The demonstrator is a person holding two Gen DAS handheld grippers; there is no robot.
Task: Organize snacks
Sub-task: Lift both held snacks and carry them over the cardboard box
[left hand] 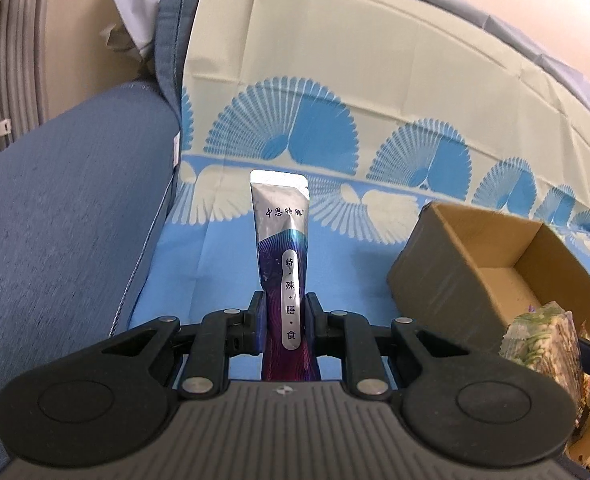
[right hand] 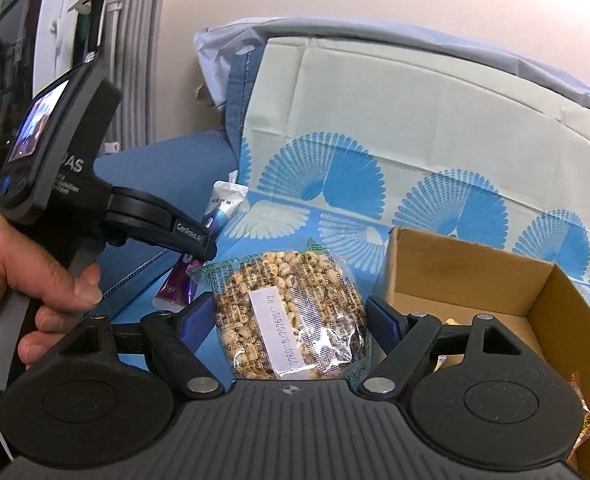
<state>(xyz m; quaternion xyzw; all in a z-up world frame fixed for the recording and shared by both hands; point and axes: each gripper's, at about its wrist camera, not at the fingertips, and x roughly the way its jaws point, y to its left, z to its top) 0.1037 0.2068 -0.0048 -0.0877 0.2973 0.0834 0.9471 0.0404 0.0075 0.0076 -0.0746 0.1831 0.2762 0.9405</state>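
- Two claws, each clamped on one snack, above a sofa seat draped in a blue-and-cream fan-print cloth (left hand: 335, 80).
- Left claw (left hand: 283, 322): narrow, fingers pinching the lower half of a slim stick sachet (left hand: 283, 240), held upright in the left wrist view.
- Sachet: silver top with a flat sealed end, purple-blue swirl pattern lower down; across the silver part reads 中恩特膳, down a silver strip reads 特殊膳食.
- Same sachet (right hand: 219, 216) in the right wrist view, poking out either side of the left claw's finger, purple end lower, over the cloth's left edge beside the blue sofa arm (right hand: 167, 168).
- Left hand (right hand: 27, 280) wrapped round that tool's grey handle; small lit screen on its body, with "GenRobot.AI" just legible on the linkage.
- Right claw (right hand: 293, 316): moderately wide, blue pads pressed on both sides of a clear-wrapped puffed grain cake (right hand: 291, 316).
- Cake wrapper: green-edged, dense small print too fine to read; white sticker reads "0260118/20261017 R2".
- Cake held just left of an open cardboard box (right hand: 471, 268) standing on the cloth.
- Inside the box, bits of yellow and red wrappers, mostly hidden behind the claw.
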